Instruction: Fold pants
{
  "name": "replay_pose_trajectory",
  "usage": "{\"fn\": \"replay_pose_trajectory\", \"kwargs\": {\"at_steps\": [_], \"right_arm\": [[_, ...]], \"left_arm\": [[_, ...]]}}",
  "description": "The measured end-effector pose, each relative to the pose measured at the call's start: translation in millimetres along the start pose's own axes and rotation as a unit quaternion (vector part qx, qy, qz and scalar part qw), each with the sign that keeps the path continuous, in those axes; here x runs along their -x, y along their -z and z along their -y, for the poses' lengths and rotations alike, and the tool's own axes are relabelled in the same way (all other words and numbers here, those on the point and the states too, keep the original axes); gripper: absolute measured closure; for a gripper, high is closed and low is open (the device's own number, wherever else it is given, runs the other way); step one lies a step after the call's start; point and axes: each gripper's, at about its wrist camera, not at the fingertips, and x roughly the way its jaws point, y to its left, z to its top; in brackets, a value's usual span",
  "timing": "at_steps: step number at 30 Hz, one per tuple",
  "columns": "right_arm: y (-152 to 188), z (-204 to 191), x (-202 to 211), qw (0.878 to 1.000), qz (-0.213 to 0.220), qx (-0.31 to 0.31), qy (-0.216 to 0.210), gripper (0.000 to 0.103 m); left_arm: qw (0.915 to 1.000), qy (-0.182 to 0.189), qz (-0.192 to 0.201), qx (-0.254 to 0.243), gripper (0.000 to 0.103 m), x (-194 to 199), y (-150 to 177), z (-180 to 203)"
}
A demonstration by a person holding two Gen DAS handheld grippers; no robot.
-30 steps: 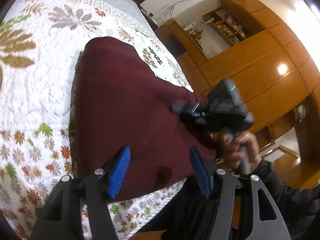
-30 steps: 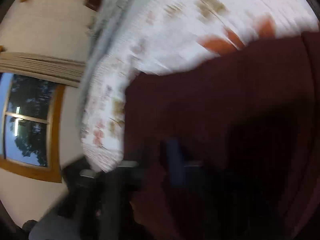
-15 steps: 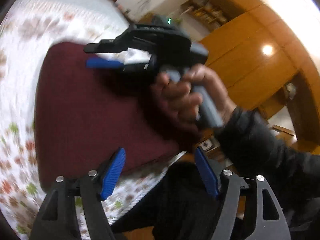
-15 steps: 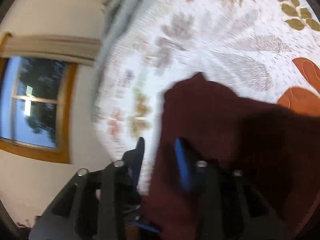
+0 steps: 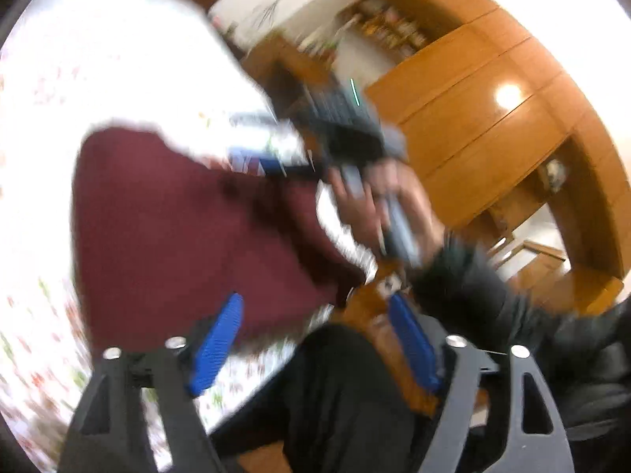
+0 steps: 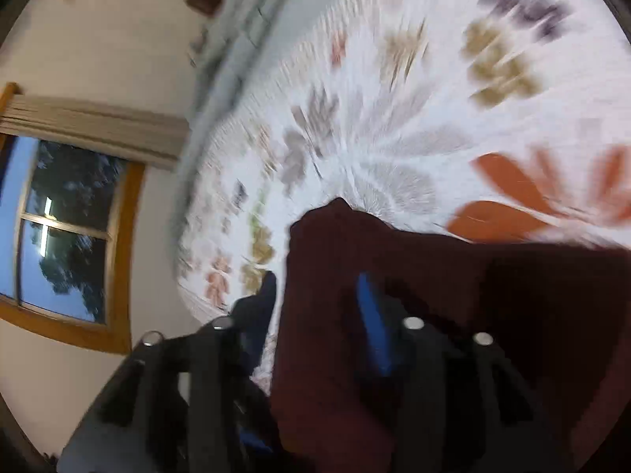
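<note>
A pair of maroon pants (image 5: 189, 232) lies on a floral quilt (image 5: 59, 79) covering a bed, its near end close to the quilt's front edge, where a person in dark clothes stands. Both views are smeared by motion. The left gripper (image 5: 315, 339) hangs above that front edge with its blue pads spread wide and nothing between them; its left pad overlaps the cloth's near edge in the picture, though whether it touches cannot be told. The right gripper (image 6: 319, 315), seen in the left view in the person's hand (image 5: 378, 205) at the pants' far right corner, has cloth running up between its pads (image 6: 372, 323) in its own view. The pads look some way apart, and whether they pinch the fabric or merely straddle it cannot be told through the blur. One peak of cloth (image 6: 335, 213) stands raised off the quilt ahead of the pads. A wooden wardrobe (image 5: 493, 126) fills the room's far side, and a window (image 6: 63, 228) shows in the right view.

The step in hand appears to be a fold, with the right side taking up a corner to carry across. The next move would call for a firm pinch on that corner, then a level sweep over the flat part, with the left gripper pinning or matching the near edge.
</note>
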Motion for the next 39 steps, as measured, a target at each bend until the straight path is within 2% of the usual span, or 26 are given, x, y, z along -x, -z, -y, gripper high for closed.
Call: {"fn": "replay_pose_trajectory", "kwargs": {"at_steps": [2,4,7,8,9,10,11,12,13,15,16,17,20,21,22,23,24,26,28,30,32,35,37,39], "right_arm": [[25,4,24,1.000,0.010,-0.009,-0.011,0.055],[59,11,38,0.999,0.016,-0.020,-0.022,0.055],[93,14,29,0.999,0.005,-0.027,-0.037,0.052],[103,18,21,0.999,-0.001,-0.025,-0.024,0.052],[108,21,10,1.000,-0.004,-0.025,-0.014,0.060],[113,35,9,0.999,-0.009,-0.039,-0.019,0.071],[116,45,12,0.998,-0.009,-0.054,-0.031,0.075],[118,51,16,0.997,-0.006,-0.062,-0.034,0.077],[121,56,26,0.997,0.004,-0.066,-0.034,0.070],[128,62,54,0.996,0.035,-0.069,-0.041,0.058],[133,62,70,0.996,0.049,-0.067,-0.044,0.049],[143,61,86,0.995,0.062,-0.059,-0.048,0.047],[156,67,94,0.992,0.075,-0.054,-0.086,0.046],[160,74,90,0.992,0.071,-0.056,-0.085,0.048],[162,81,81,0.993,0.063,-0.064,-0.074,0.057],[165,96,75,0.993,0.057,-0.084,-0.057,0.063],[166,105,72,0.991,0.058,-0.099,-0.063,0.067],[160,105,79,0.989,0.072,-0.101,-0.084,0.059],[156,98,96,0.990,0.093,-0.078,-0.076,0.021],[148,95,119,0.991,0.107,-0.065,-0.053,0.010],[136,105,131,0.992,0.104,-0.074,-0.020,0.010],[118,130,123,0.993,0.071,-0.099,-0.009,0.009],[114,141,111,0.993,0.054,-0.107,-0.011,0.009],[109,141,100,0.994,0.037,-0.102,-0.021,0.009]], "left_arm": [[0.9995,0.010,0.024,0.019,0.014,6,-31,-9],[0.9983,0.019,0.023,0.049,0.014,-3,-64,-32],[0.9944,0.013,-0.028,0.101,0.014,-52,-99,-73],[0.9911,0.014,-0.053,0.121,0.014,-72,-109,-88],[0.9876,0.016,-0.072,0.139,0.014,-86,-110,-100],[0.9805,0.015,-0.106,0.165,0.016,-107,-108,-119],[0.9786,0.007,-0.115,0.171,0.027,-114,-106,-130],[0.9783,-0.008,-0.119,0.169,0.034,-116,-105,-139],[0.9778,-0.010,-0.120,0.171,0.038,-117,-108,-144],[0.9777,-0.001,-0.112,0.178,0.035,-113,-113,-139],[0.9794,0.000,-0.106,0.172,0.028,-108,-115,-135],[0.9823,0.003,-0.097,0.160,0.024,-104,-117,-125],[0.9850,0.048,-0.078,0.146,0.024,-102,-120,-102],[0.9847,0.061,-0.080,0.142,0.023,-104,-117,-96],[0.9849,0.064,-0.090,0.133,0.023,-110,-112,-91],[0.9852,0.049,-0.104,0.127,0.023,-113,-109,-90],[0.9848,0.033,-0.117,0.124,0.023,-118,-109,-94],[0.9839,0.007,-0.123,0.129,0.027,-121,-101,-103],[0.9849,0.035,-0.099,0.137,0.023,-106,-105,-98],[0.9862,0.059,-0.076,0.135,0.015,-85,-108,-93],[0.9870,0.065,-0.060,0.134,0.004,-63,-107,-93],[0.9869,0.034,-0.060,0.146,0.004,-38,-104,-109],[0.9820,0.013,-0.061,0.179,0.004,-25,-97,-130],[0.9791,0.007,-0.064,0.193,0.004,-19,-91,-141]]}}
